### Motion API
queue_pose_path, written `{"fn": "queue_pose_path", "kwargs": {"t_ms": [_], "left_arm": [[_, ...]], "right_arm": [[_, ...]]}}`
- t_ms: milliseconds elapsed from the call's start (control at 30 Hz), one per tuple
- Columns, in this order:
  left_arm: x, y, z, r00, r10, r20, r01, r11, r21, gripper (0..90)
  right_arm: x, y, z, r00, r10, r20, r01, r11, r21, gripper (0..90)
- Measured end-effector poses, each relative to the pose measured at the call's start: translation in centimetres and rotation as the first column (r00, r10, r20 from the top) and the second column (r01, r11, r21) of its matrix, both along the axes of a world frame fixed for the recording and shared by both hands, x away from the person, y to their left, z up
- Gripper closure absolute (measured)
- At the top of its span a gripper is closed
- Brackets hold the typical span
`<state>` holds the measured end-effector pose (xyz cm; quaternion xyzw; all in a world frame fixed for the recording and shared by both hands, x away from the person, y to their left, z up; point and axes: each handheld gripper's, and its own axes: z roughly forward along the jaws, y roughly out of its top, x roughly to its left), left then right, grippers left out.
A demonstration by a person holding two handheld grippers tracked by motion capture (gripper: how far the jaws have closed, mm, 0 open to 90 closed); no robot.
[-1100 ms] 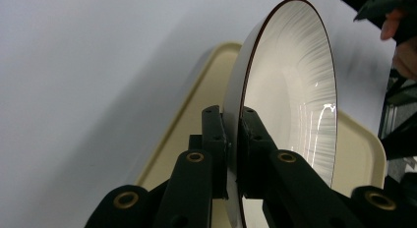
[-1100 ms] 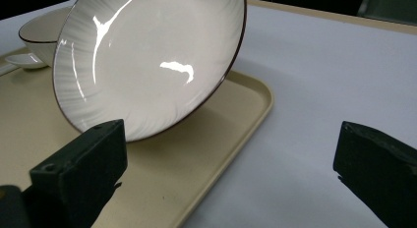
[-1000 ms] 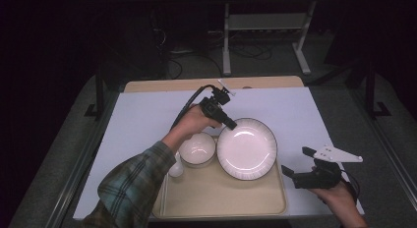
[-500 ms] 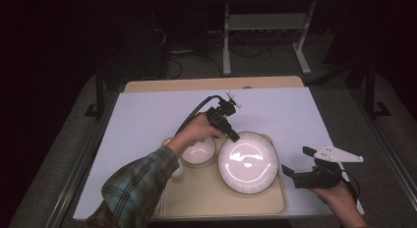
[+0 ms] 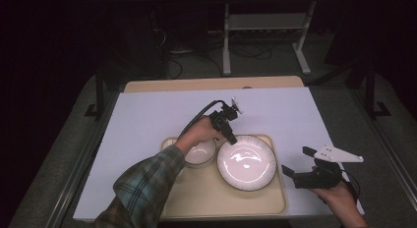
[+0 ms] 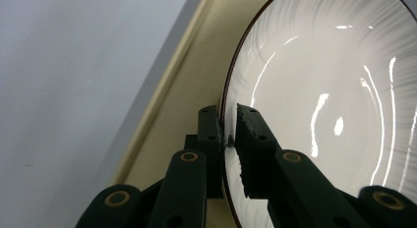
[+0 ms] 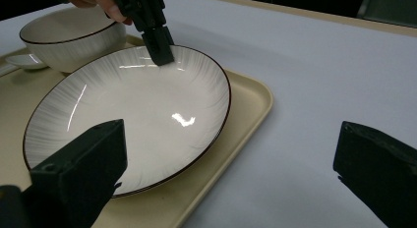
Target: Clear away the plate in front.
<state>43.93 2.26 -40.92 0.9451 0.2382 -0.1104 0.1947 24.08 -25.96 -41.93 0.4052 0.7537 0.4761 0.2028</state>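
A white plate [image 5: 247, 161] with a dark rim lies on the right half of a beige tray [image 5: 221, 201]. My left gripper [image 5: 231, 138] is shut on the plate's far left rim, one jaw above and one below. In the left gripper view the jaws of my left gripper [image 6: 227, 116] pinch the plate [image 6: 319, 90] edge over the tray [image 6: 192, 90]. My right gripper [image 5: 295, 160] stands open just right of the tray, holding nothing. In the right gripper view, my right gripper [image 7: 231, 139] faces the plate [image 7: 133, 115], with the left gripper [image 7: 160, 48] on its far edge.
A white bowl [image 5: 199, 153] sits on the tray left of the plate, partly under the left hand; the bowl [image 7: 69, 39] has a small white dish [image 7: 24, 61] beside it. The tray rests on a white table cover [image 5: 147, 115]. Dark floor and a metal stand lie beyond.
The plate, held by my left gripper, has come nearer and settled lower onto the tray. The left hand shifted right with it. My right gripper has stayed put.
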Motion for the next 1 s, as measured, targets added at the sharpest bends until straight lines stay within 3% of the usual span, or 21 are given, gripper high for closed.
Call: {"fn": "queue_pose_path", "kwargs": {"t_ms": [67,200,300,467,733,867,1000], "left_arm": [[0.0,-0.1,-0.2,0.9997,-0.007,0.022,0.006,0.9999,0.010,80.6],[0.1,-0.1,-0.5,0.9998,-0.007,0.017,0.007,0.9999,0.011,80.4],[0.3,0.3,-0.1,0.9998,0.008,0.020,-0.008,0.9996,-0.028,81.3],[0.4,1.2,1.2,0.9978,0.032,0.058,-0.027,0.9955,-0.091,70.1],[-0.5,4.1,3.1,0.9830,0.079,0.166,-0.038,0.9712,-0.235,47.9],[-1.3,5.7,3.8,0.9711,0.111,0.212,-0.046,0.9563,-0.289,37.2],[-2.3,7.5,4.4,0.9537,0.156,0.257,-0.065,0.9413,-0.331,30.5]], "right_arm": [[0.0,0.0,0.0,1.0000,0.000,0.001,0.000,1.0000,0.001,0.0],[0.0,-0.1,0.0,1.0000,0.000,0.000,0.000,1.0000,0.002,0.0],[0.0,-0.1,0.0,1.0000,0.000,-0.001,0.000,1.0000,0.003,0.0],[0.0,-0.1,0.0,1.0000,0.000,0.000,0.000,1.0000,0.002,0.0],[0.0,-0.1,-0.1,1.0000,-0.001,-0.002,0.001,1.0000,0.001,0.0],[0.0,0.0,-0.1,1.0000,-0.002,-0.004,0.002,1.0000,0.001,0.0],[0.0,0.0,-0.1,1.0000,-0.003,-0.004,0.003,1.0000,0.001,0.0]]}}
